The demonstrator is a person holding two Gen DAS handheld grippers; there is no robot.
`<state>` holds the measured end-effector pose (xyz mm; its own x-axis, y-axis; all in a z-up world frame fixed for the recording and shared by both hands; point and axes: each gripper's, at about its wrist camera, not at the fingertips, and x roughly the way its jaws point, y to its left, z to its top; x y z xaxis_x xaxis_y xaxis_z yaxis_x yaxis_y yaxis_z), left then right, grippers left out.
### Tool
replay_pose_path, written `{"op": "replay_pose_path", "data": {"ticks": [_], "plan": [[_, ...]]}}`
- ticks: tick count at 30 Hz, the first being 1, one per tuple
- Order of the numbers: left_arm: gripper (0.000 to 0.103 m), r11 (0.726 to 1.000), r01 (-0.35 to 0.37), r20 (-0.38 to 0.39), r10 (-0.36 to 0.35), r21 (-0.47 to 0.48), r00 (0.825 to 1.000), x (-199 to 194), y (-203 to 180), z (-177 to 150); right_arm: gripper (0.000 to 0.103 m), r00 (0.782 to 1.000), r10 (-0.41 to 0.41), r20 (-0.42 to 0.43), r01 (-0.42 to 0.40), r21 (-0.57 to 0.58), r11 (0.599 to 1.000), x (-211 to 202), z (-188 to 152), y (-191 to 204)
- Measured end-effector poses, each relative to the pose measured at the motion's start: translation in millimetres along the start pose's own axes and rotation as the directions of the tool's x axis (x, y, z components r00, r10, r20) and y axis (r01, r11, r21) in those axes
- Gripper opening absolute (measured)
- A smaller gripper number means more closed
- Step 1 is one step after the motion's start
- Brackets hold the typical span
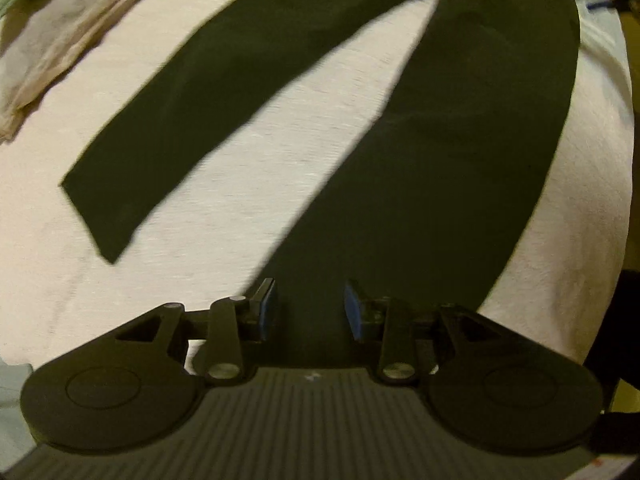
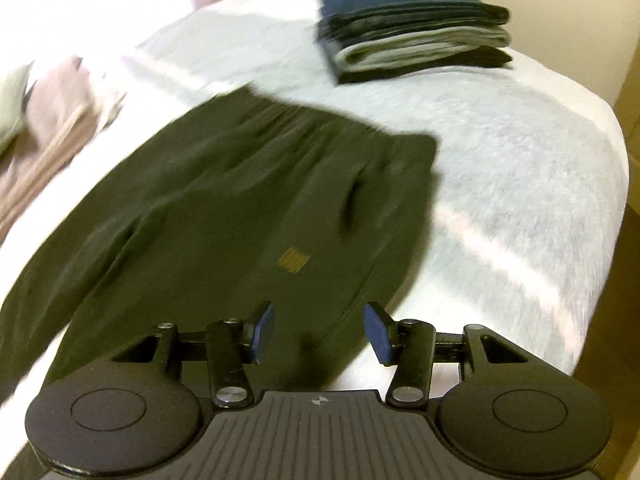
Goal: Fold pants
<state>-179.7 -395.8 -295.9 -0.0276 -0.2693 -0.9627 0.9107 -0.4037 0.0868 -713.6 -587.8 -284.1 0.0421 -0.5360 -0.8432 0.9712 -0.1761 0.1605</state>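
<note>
**A:** Nearest the lens, left wrist view: the left gripper (image 1: 310,310), its blue pads (image 1: 269,312) spread apart with nothing between them, poised over the near leg of the dark olive pants (image 1: 460,152). Whether the pads touch the cloth cannot be told; the frame is blurred.

**B:** And the other tool?

**A:** Right wrist view: the right gripper (image 2: 318,334), likewise released and empty, held low over the outer side seam below the waistband (image 2: 320,120). A small gold label (image 2: 294,261) lies just ahead of it.

**B:** Where do the pants lie?

**A:** Flat on the white bedsheet (image 1: 260,184), the two legs splayed in a V; the far leg's hem (image 1: 100,216) sits well apart from the near leg. Beige fabric (image 1: 60,40) lies along one edge of the bed, and a stack of folded clothes (image 2: 412,36) beyond the waistband.

**B:** The step in hand?

**A:** By my reading, the first fold, leg onto leg, has not begun. To do it well, each tool should pinch one edge of the same leg, taking both layers, then lift evenly and carry it across so that hems and seams align before release.

**B:** Pose?

**A:** Both tools point forward along the garment, tilted down, roughly level from finger to finger.
</note>
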Motion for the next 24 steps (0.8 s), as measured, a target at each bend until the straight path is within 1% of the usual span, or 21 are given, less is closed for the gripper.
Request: {"op": "replay_pose_path", "data": {"ticks": [3, 5, 7, 8, 9, 11, 14, 16, 19, 22, 23, 24], "plan": [[0.031, 1.0, 0.006, -0.044, -0.007, -0.016, 0.999, 14.1, -31.1, 15.2, 0.047, 1.0, 0.014, 0.011, -0.014, 0.056, 0.998, 32.0, 35.4, -39.5], [0.031, 1.0, -0.003, -0.059, 0.003, -0.01, 0.998, 25.2, -53.1, 25.3, 0.047, 0.999, 0.036, 0.016, -0.037, 0.095, 0.995, 50.7, 52.7, -63.6], [0.031, 1.0, 0.0, -0.072, -0.001, -0.023, 0.997, 32.7, -73.2, 34.8, 0.046, 0.998, 0.057, -0.005, -0.056, 0.112, 0.992, 72.5, 66.5, -82.4], [0.032, 1.0, 0.002, -0.077, -0.004, -0.029, 0.997, 35.5, -82.0, 39.4, 0.028, 0.997, 0.07, -0.031, -0.066, 0.105, 0.992, 81.0, 70.7, -88.8], [0.032, 0.999, 0.005, -0.079, -0.008, -0.032, 0.997, 38.0, -91.1, 43.3, 0.019, 0.997, 0.067, -0.041, -0.064, 0.082, 0.995, 86.4, 74.4, -94.2], [0.032, 0.999, 0.023, -0.083, -0.025, -0.023, 0.996, 39.9, -106.8, 51.8, 0.019, 0.994, 0.082, -0.069, -0.078, 0.063, 0.995, 93.7, 78.1, -101.1], [0.034, 0.999, 0.028, -0.058, -0.027, 0.026, 0.998, 32.4, -124.0, 65.5, 0.019, 0.991, 0.099, -0.085, -0.094, 0.055, 0.994, 88.5, 76.8, -101.1], [0.038, 0.999, 0.035, -0.029, -0.034, 0.022, 0.999, 24.3, -125.4, 77.2, 0.02, 0.993, 0.095, -0.076, -0.092, 0.051, 0.994, 76.8, 77.5, -98.0], [0.039, 0.999, 0.041, 0.016, -0.041, 0.005, 0.999, 17.4, -120.5, 96.8, 0.024, 0.998, 0.059, -0.035, -0.06, -0.029, 0.998, 50.1, 83.8, -87.0], [0.04, 0.999, 0.048, 0.088, -0.047, -0.01, 0.995, 14.4, -116.6, 122.1, 0.033, 0.997, 0.069, 0.021, -0.066, -0.12, 0.99, 26.1, 97.8, -73.1], [0.04, 0.999, 0.051, 0.109, -0.05, -0.014, 0.993, 14.2, -117.3, 131.1, 0.037, 0.997, 0.073, 0.034, -0.067, -0.151, 0.986, 21.7, 102.9, -68.2], [0.04, 0.998, 0.055, 0.126, -0.053, -0.015, 0.991, 14.4, -119.4, 142.5, 0.04, 0.995, 0.089, 0.042, -0.079, -0.188, 0.979, 17.6, 108.0, -62.5]]}}
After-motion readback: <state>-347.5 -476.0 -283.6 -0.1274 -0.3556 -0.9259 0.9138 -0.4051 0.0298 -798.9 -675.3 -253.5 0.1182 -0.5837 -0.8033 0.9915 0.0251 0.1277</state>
